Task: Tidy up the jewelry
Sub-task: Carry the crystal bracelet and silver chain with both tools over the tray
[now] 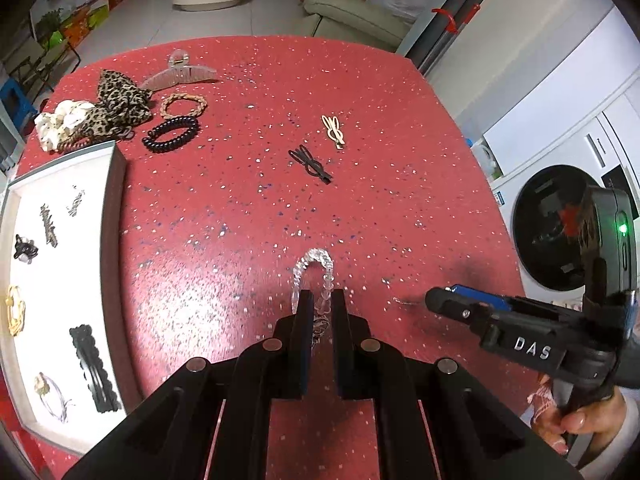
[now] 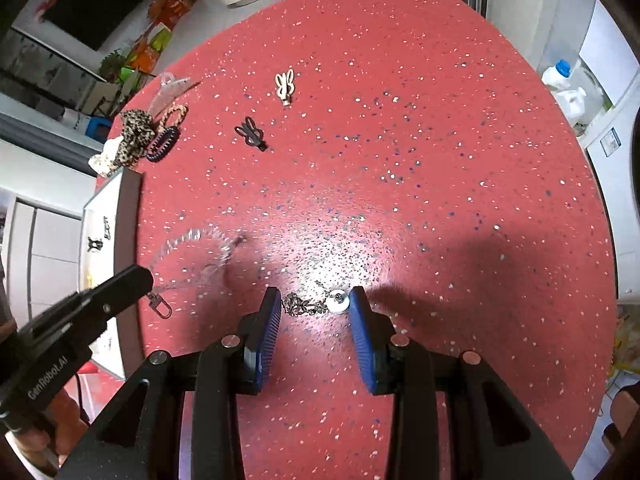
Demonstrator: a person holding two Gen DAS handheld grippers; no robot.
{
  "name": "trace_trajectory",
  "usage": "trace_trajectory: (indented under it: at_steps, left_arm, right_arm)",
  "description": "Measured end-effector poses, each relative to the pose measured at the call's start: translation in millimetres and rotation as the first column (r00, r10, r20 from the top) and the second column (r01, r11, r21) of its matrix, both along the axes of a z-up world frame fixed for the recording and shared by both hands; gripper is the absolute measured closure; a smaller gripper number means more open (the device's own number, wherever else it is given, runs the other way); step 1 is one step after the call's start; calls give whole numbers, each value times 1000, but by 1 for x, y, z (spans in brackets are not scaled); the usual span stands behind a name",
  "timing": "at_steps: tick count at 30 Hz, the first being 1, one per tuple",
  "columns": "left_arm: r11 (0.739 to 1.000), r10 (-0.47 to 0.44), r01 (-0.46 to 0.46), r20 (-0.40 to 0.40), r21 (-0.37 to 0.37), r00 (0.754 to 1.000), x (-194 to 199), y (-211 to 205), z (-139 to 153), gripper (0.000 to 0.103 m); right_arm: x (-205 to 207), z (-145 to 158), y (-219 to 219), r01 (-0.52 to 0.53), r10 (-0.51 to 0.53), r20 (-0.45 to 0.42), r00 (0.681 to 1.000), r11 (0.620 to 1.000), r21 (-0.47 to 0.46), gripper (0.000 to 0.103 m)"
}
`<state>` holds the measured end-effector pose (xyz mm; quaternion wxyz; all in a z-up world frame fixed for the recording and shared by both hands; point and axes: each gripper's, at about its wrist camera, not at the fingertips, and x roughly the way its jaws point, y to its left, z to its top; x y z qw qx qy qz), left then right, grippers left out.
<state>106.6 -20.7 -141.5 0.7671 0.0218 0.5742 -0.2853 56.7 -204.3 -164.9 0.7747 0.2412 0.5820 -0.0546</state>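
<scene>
The counter (image 1: 400, 128) lies bare across its right half and middle, wide enough for either tongs to pass. A black clip (image 1: 310, 165) and a cream clip (image 1: 334, 131) sit alone mid-counter. Hair ties (image 1: 172, 135) and scrunchies (image 1: 120, 106) crowd the far left corner; the tray (image 1: 114, 216) blocks the left edge.

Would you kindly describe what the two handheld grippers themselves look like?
Both are black plastic. The left gripper is lettered "GenRobot.AI" on its side. The right gripper has ribbed blue pads, silver pivot screws, "DAS" in white on its side and a green light on its body.
</scene>
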Motion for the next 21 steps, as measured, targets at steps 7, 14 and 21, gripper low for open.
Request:
trace_trajectory:
  at_steps: [7,14,21]
  left_arm:
    - [1000,12,-12,-2,-3,1000,-11,17,21,93]
    - [999,46,-46,12,-15,999,-15,43,44,93]
    - [995,98,-97,25,-30,995,-20,78,64,93]
  right_arm:
    - [-1,23,8,-8,8,5,1000,1000,19,65]
    - [1,45,23,-31,31,5,1000,999,16,65]
    - [4,64,44,-65,65,12,998,998,15,65]
